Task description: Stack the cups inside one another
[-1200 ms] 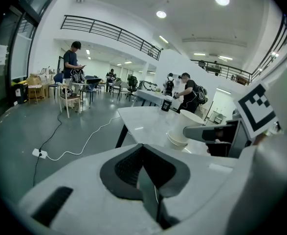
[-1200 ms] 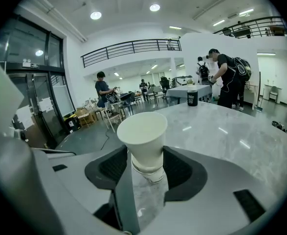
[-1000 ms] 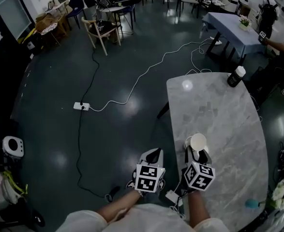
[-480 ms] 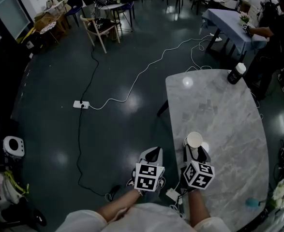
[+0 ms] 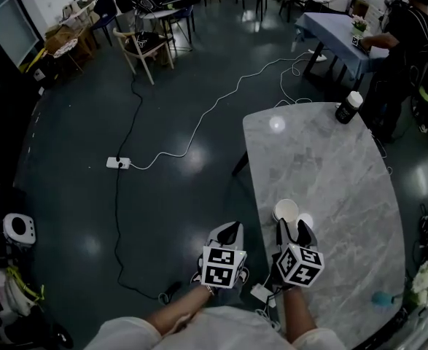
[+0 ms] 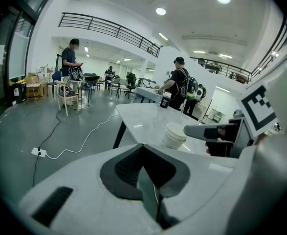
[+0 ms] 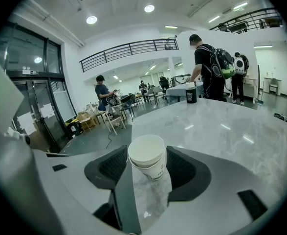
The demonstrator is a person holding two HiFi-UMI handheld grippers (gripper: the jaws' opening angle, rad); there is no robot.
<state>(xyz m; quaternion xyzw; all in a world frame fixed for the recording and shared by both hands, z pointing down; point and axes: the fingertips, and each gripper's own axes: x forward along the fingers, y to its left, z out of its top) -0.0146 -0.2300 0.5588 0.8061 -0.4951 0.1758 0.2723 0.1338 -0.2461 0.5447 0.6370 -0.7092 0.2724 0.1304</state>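
Both jaws of the right gripper [image 7: 146, 166] clasp the nested cups [image 7: 146, 151] near the counter's [image 5: 323, 159] edge, so lowering them level before release seems wise; the left gripper's [image 6: 143, 155] jaws sit closed, empty.

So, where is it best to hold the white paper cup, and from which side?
Grip the paper cup on its side wall, just under the rolled rim, coming level from the near side, as the right gripper does. It is upright, mouth up, and narrows downward, so the rim should stop slipping. Squeeze gently.
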